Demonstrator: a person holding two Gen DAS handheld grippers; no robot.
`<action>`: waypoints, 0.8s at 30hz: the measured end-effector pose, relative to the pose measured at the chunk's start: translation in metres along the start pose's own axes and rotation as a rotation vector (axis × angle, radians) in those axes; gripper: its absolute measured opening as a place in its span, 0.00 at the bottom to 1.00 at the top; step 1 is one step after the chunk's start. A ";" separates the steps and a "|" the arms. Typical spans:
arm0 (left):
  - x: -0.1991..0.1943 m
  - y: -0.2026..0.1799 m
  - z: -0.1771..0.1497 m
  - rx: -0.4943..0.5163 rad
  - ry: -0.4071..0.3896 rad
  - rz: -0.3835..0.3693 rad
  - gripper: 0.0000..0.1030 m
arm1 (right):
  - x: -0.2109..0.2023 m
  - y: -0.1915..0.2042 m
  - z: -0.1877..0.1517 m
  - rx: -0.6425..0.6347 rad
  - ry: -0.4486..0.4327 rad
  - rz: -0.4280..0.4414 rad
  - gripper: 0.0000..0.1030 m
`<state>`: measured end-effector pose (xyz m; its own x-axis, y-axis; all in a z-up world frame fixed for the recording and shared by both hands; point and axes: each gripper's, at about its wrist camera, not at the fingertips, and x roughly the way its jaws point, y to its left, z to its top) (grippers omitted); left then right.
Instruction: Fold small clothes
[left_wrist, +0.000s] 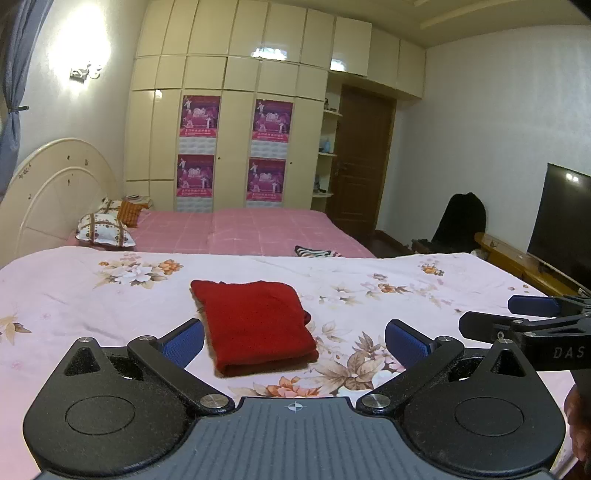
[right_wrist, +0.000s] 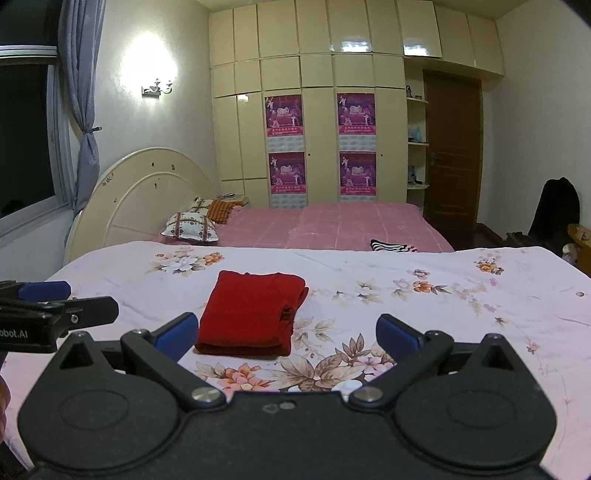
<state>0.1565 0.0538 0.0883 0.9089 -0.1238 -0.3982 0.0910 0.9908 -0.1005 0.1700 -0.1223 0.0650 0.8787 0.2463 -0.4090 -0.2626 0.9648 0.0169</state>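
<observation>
A: Item one, largest: the floral sheet (left_wrist: 110, 295).
B: Pale pink cotton-looking cloth, printed with cream and orange blossoms and brown leaves, lightly creased, spread flat across the near surface from left edge to right.

A: Next, beyond it?
B: Pink checked bed (left_wrist: 266, 229), far side, with a rounded cream headboard (left_wrist: 55, 192) at far left and two patterned pillows (right_wrist: 190, 224) against it. A glossy cream wardrobe (right_wrist: 317, 74) stands behind, four magenta posters (right_wrist: 284, 116) on its doors. A striped cloth (right_wrist: 391, 245) lies at the bed's near right edge.

A: The task piece?
B: Red garment (left_wrist: 255, 325), folded into a compact, roughly rectangular bundle. Fine knitted or mesh-like texture, matte, deep red. The near edge is a thick rounded fold; on the right side a small bunched end pokes out. It lies flat on the floral sheet, centre, touched by nothing.

A: The tools?
B: Left gripper (left_wrist: 294, 338): black plastic linkage, blue textured pads, fingers spread wide, empty, with the garment's near end between its fingertips. Right gripper (right_wrist: 287, 334): same build, likewise spread wide and empty, hovering just right of the left one; the garment sits toward its left finger.
</observation>
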 end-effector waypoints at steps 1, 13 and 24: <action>0.001 0.000 0.000 -0.002 0.000 -0.001 1.00 | 0.000 0.000 0.000 -0.001 -0.001 -0.001 0.99; 0.006 0.002 0.002 -0.008 -0.003 -0.005 1.00 | -0.001 -0.003 0.000 -0.007 -0.003 -0.006 0.99; 0.008 -0.003 0.002 -0.006 -0.009 0.005 1.00 | -0.001 -0.002 0.000 -0.008 -0.003 -0.006 0.99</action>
<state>0.1639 0.0499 0.0869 0.9131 -0.1179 -0.3904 0.0834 0.9910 -0.1042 0.1700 -0.1246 0.0656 0.8814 0.2410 -0.4063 -0.2605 0.9654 0.0076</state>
